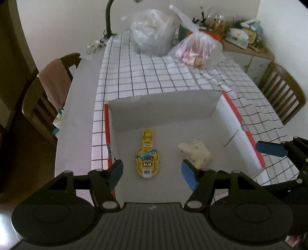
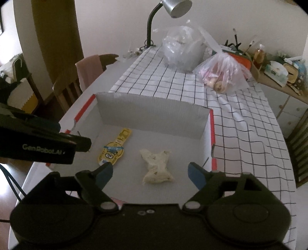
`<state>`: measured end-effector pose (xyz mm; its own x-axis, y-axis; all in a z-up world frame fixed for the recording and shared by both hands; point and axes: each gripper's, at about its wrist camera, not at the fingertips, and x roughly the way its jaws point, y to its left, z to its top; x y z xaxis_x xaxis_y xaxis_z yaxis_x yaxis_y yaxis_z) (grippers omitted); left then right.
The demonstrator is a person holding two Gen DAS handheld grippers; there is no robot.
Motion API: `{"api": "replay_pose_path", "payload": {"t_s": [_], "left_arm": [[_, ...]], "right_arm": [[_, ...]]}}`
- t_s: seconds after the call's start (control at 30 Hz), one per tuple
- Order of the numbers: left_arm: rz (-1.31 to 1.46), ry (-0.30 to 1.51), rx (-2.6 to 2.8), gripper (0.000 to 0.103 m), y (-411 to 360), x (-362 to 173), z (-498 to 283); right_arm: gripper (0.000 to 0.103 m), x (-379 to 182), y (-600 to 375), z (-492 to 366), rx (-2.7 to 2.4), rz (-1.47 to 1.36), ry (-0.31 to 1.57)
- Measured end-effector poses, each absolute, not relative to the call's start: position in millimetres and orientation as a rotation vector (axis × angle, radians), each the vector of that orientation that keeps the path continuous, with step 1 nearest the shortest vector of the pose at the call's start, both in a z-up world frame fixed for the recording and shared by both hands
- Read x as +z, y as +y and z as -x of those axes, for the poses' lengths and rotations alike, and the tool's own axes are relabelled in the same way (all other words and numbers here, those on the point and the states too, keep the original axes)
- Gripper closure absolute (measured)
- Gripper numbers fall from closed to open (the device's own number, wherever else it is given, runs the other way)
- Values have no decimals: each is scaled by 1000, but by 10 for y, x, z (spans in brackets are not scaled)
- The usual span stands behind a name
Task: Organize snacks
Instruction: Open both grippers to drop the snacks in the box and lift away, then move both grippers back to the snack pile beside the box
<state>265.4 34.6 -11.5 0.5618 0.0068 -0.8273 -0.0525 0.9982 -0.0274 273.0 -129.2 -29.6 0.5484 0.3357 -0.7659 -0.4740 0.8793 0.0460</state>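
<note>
An open white cardboard box (image 1: 163,111) with red-edged sides sits on a bench covered by a black-and-white checked cloth (image 1: 154,77). Inside the box, lying flat on its floor, are a yellow cartoon-faced snack packet (image 1: 147,153) on the left and a crumpled cream snack wrapper (image 1: 195,152) to its right, apart from each other. The left hand-held gripper (image 1: 152,173) hovers over the box with its blue-padded jaws spread wide, holding nothing. The right hand-held gripper (image 2: 150,173) is likewise wide and empty above the wrapper. Two clear plastic bags (image 2: 224,74) of food rest at the bench's far end, near a desk lamp (image 2: 173,7).
</note>
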Motion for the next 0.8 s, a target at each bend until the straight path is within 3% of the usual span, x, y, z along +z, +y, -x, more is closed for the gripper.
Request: {"api": "replay_pose_path", "payload": {"t_s": [0.27, 0.8], "left_arm": [[64, 882, 8, 32, 333, 83, -2249], [87, 769, -23, 21, 473, 217, -1541]], "right_arm": [[4, -50, -1368, -2358, 457, 173, 804], [1, 202, -1468, -1699, 481, 125, 714]]}}
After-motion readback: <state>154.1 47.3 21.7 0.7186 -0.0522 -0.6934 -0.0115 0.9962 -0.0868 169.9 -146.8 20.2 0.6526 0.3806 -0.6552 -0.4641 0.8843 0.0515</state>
